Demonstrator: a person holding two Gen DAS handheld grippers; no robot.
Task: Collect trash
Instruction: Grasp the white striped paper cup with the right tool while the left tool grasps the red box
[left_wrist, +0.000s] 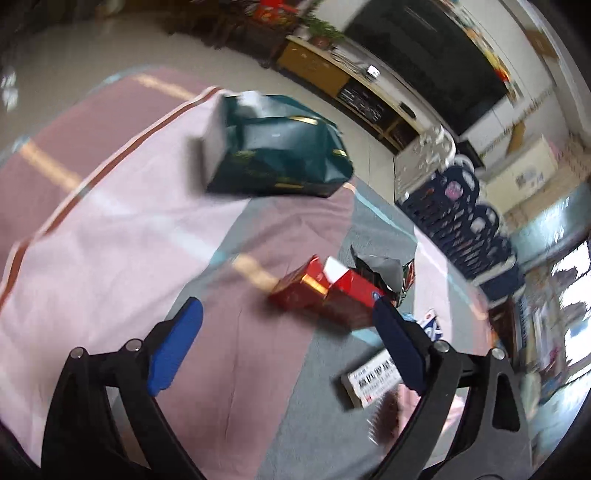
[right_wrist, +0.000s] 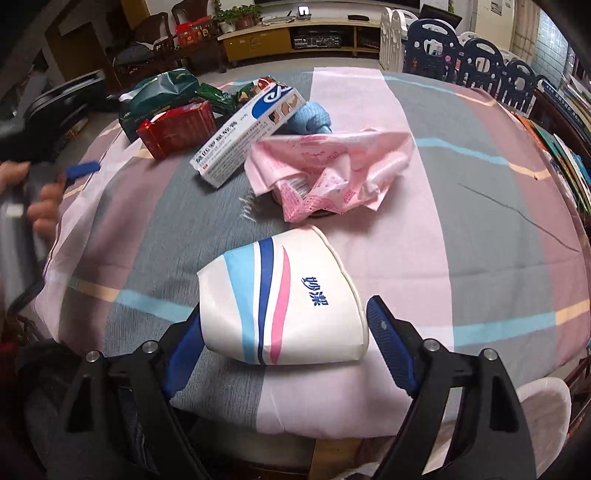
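A white paper cup (right_wrist: 284, 299) with blue and pink stripes lies on its side on the tablecloth between the fingers of my right gripper (right_wrist: 284, 328), which is open around it. A pink plastic bag (right_wrist: 325, 177) lies crumpled behind it. My left gripper (left_wrist: 288, 325) is open and empty, just short of a red carton (left_wrist: 321, 291), also in the right wrist view (right_wrist: 177, 127). A dark green foil bag (left_wrist: 277, 151) lies further back. A white and blue tube box (right_wrist: 243, 129) shows by my right finger in the left wrist view (left_wrist: 373, 380).
A striped pink and grey cloth (right_wrist: 461, 229) covers the table. A light blue bundle (right_wrist: 310, 118) and small green packets (right_wrist: 218, 98) lie behind the tube box. Blue playpen fencing (right_wrist: 476, 62) stands past the far right edge. A white chair (right_wrist: 532, 413) is at the near right.
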